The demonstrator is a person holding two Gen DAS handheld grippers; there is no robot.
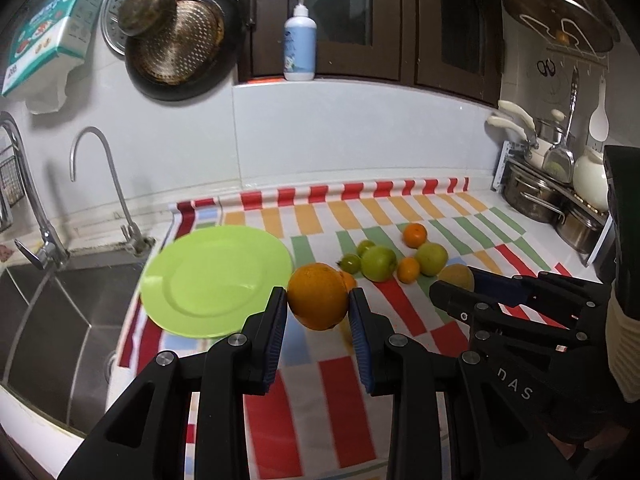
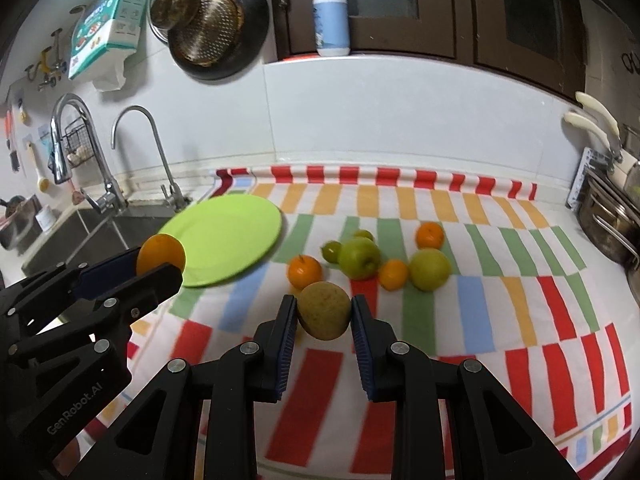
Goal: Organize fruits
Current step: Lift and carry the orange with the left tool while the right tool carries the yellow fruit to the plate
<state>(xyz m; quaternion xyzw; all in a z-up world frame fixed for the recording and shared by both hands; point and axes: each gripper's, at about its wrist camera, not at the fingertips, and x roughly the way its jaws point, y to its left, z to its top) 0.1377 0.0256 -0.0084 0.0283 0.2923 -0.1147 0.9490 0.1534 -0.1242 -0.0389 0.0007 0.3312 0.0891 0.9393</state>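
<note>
My left gripper (image 1: 318, 304) is shut on a large orange (image 1: 318, 296) and holds it above the striped cloth, just right of the empty green plate (image 1: 216, 280). My right gripper (image 2: 324, 312) is shut on a brownish pear (image 2: 324, 310), held above the cloth in front of the loose fruit. In the right wrist view the left gripper (image 2: 160, 264) with its orange (image 2: 161, 254) is at the left, near the plate (image 2: 224, 236). Loose on the cloth lie green apples (image 2: 360, 258), small oranges (image 2: 305, 271) and small green fruits (image 2: 331, 250).
A steel sink (image 1: 52, 308) with two taps (image 1: 100, 184) lies left of the plate. Pots and a rack (image 1: 560, 196) stand at the right. A soap bottle (image 1: 299, 40) stands on the back ledge. Pans (image 1: 180, 48) hang on the wall.
</note>
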